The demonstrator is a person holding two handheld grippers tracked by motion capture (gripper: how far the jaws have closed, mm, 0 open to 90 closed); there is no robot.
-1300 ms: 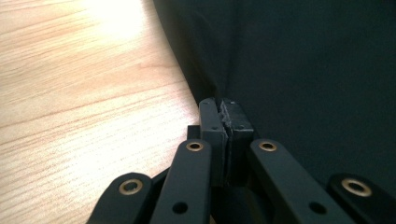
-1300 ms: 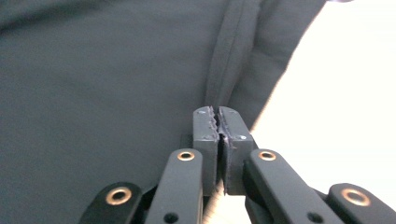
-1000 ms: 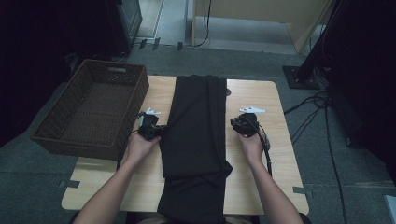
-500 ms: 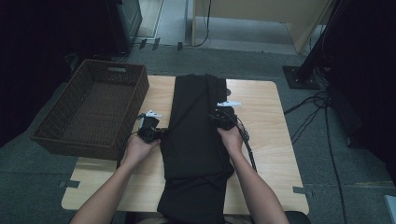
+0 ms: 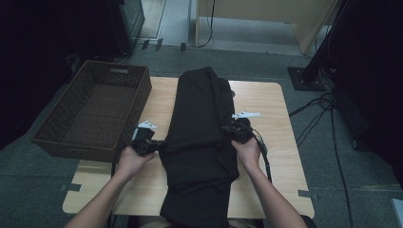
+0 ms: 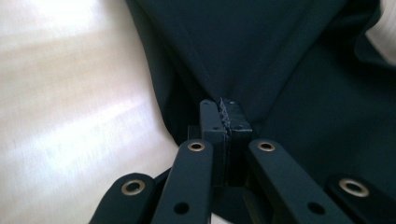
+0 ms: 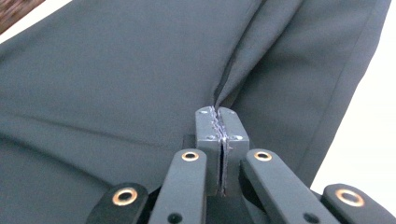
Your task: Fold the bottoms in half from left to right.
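Observation:
A long black garment (image 5: pixel 202 128) lies lengthwise down the middle of the wooden table (image 5: pixel 268 104), and its near end hangs over the front edge. My left gripper (image 5: pixel 159 144) is at the garment's left edge, shut on the cloth. In the left gripper view the jaws (image 6: pixel 223 109) pinch a peak of dark fabric (image 6: pixel 289 70). My right gripper (image 5: pixel 227 129) is at the right edge. Its jaws have just been closing and now stand shut on a fold of the cloth (image 7: pixel 140 70), as the right gripper view (image 7: pixel 219 116) shows.
A dark woven basket (image 5: pixel 119 71) stands at the table's left edge, close to my left hand. Bare wood (image 5: pixel 271 156) lies to the right of the garment. Cables (image 5: pixel 313 114) run over the floor on the right. A black stand base (image 5: pixel 304 78) sits beyond the far right corner.
My right hand went in over the garment, then came back right and nearer, with its jaws now shut on a fold. My left hand moved nearer and slightly left, still holding the cloth's edge.

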